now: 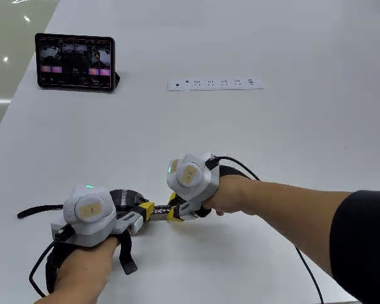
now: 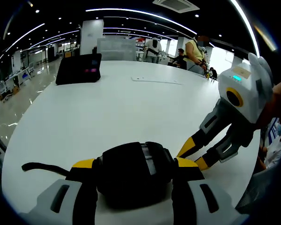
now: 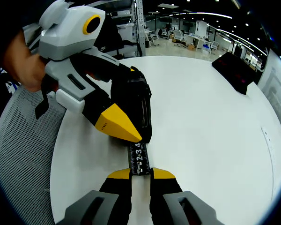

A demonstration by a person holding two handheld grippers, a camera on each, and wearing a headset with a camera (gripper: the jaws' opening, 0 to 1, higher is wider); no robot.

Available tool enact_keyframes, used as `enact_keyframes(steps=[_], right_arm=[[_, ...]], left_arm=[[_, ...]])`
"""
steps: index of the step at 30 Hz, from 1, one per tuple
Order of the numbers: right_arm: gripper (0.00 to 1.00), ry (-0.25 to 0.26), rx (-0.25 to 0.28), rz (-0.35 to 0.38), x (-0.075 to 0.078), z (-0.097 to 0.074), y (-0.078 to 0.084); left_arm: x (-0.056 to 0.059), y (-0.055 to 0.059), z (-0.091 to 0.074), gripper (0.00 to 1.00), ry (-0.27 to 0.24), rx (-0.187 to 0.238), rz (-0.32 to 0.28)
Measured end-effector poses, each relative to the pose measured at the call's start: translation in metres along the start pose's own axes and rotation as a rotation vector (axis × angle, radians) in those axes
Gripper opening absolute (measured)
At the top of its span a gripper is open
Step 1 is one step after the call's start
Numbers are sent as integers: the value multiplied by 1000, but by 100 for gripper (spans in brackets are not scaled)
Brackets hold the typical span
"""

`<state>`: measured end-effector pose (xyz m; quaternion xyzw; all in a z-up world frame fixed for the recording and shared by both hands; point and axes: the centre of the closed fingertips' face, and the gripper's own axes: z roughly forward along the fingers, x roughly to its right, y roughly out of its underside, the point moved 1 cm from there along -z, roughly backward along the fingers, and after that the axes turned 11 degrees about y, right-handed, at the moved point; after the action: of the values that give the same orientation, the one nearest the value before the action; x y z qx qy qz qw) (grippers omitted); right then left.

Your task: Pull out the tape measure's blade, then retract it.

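A black tape measure rests on the white table, and my left gripper is shut on its body, one yellow-tipped jaw on each side. A short length of blade, with the numbers 2, 3 and 4 showing, runs out from the case. My right gripper is shut on the blade's end. In the head view the right gripper sits just right of the case, with the blade between the two grippers. The case's black wrist strap trails to the left.
A dark tablet stands propped at the back left. A white power strip lies at the back middle. A black cable hangs from my right arm across the table. People stand far off beyond the table.
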<state>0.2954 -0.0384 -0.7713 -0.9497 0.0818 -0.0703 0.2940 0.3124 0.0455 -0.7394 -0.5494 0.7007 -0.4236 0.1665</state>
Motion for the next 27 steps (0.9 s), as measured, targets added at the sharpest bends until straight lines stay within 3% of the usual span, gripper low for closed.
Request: enact_keyframes(steps=[27], right_arm=[[10,-1,19,-24,-2,11,-17]], left_arm=[[-1,-1,0,60,0,-3,-5]])
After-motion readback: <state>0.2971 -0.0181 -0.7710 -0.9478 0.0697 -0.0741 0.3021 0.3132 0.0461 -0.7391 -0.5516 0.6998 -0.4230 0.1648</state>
